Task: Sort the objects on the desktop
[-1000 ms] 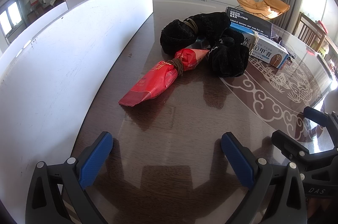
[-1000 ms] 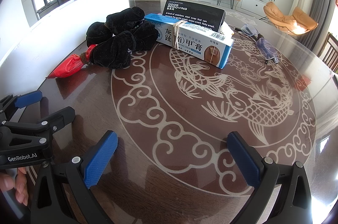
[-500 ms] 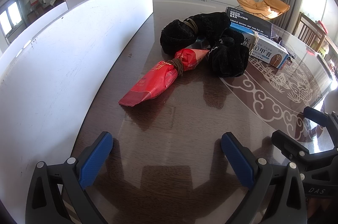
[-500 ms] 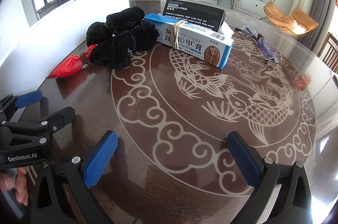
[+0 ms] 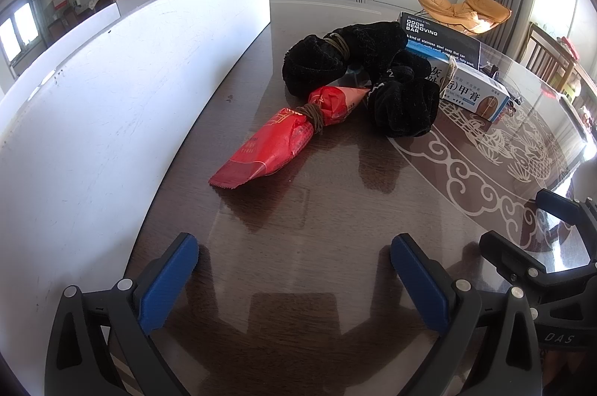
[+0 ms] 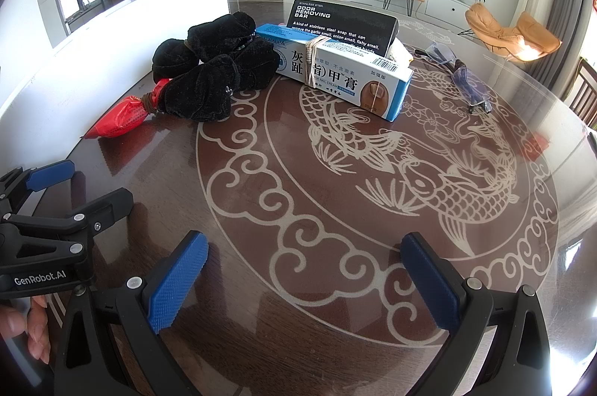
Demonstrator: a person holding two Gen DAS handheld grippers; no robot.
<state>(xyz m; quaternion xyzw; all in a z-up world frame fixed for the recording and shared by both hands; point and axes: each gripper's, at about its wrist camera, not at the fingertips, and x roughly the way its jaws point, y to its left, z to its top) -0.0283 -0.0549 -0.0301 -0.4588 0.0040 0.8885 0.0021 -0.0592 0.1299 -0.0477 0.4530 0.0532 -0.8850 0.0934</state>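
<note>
A red packet (image 5: 278,138) tied with a brown band lies on the dark table (image 5: 298,228), its far end tucked against black velvet scrunchies (image 5: 358,75). Behind them rest a blue-and-white cream box (image 6: 343,75) bound with a rubber band and a black box (image 6: 341,22) lettered "ODOR REMOVING BAR". My left gripper (image 5: 294,269) stands open near the table's front, well short of the red packet (image 6: 119,118). Over the patterned centre, my right gripper (image 6: 304,269) is open too, nothing between its fingers. The scrunchies (image 6: 216,71) sit far ahead and to its left.
A long white board (image 5: 123,90) walls the table's left side. Clear glasses (image 6: 462,75) lie at the far right of the koi pattern. The other gripper (image 6: 48,220) and a hand (image 6: 26,332) show at the right wrist view's left edge. Chairs stand beyond the table.
</note>
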